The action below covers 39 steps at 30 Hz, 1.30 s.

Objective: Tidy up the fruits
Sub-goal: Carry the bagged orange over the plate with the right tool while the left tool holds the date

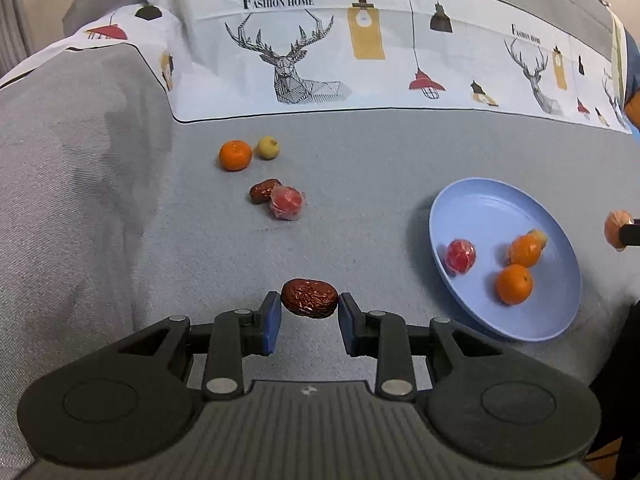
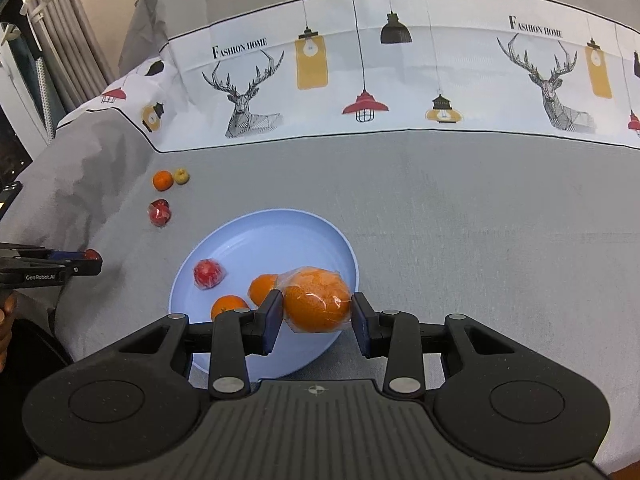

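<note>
Left tongs [image 1: 310,312] pinch a wrinkled red date [image 1: 309,297] end to end, raised over the grey cloth of the desk [image 1: 360,184]. Beyond them, toward the desk's far left, lie a mandarin [image 1: 235,155] touching a small yellowish fruit [image 1: 268,147], and nearer, a second date [image 1: 264,190] against a plastic-wrapped red fruit [image 1: 287,202]. Further right sits a light-blue plate [image 1: 480,200] carrying another wrapped red fruit [image 1: 461,256] and two mandarins [image 1: 514,284], with a yellowish fruit partly hidden behind the farther one. Right tongs [image 2: 316,314] grip a plastic-wrapped orange [image 2: 317,300] above the plate's near right rim.
</note>
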### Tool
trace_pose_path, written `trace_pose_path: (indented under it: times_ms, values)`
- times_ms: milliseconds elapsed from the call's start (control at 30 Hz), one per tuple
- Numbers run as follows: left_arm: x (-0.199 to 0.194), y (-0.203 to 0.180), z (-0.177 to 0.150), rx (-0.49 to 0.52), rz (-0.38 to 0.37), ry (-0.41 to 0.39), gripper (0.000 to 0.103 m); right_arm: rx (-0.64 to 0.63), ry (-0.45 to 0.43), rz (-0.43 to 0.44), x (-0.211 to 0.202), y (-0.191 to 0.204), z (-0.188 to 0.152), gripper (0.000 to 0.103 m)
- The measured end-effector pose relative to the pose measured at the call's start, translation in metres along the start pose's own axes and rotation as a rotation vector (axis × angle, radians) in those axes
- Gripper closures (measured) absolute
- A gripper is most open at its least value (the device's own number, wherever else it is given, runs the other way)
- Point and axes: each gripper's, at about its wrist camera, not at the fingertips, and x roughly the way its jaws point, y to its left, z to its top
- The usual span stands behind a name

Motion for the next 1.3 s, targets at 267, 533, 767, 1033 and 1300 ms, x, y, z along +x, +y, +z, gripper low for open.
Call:
trace_pose_path:
  times_ms: [267,533,767,1033,1300]
  values:
    - [0.004,-0.004,0.000,0.017,0.003,0.022,0.069,-0.010,0.012,-0.003,0.003,0.002,0.000,0.064]
    - [0.008,-0.007,0.000,0.030,0.000,0.041,0.069,-0.033,0.027,-0.017,0.009,0.008,0.000,0.064]
    - [0.012,-0.014,-0.001,0.063,-0.010,0.064,0.069,-0.026,0.048,-0.008,0.018,0.007,0.003,0.064]
    - [0.012,-0.021,-0.003,0.062,-0.040,0.109,0.069,-0.024,0.042,-0.006,0.017,0.005,0.002,0.064]
    - [0.019,-0.041,0.002,0.037,-0.055,0.155,0.069,-0.034,0.080,-0.032,0.026,0.010,0.003,0.064]
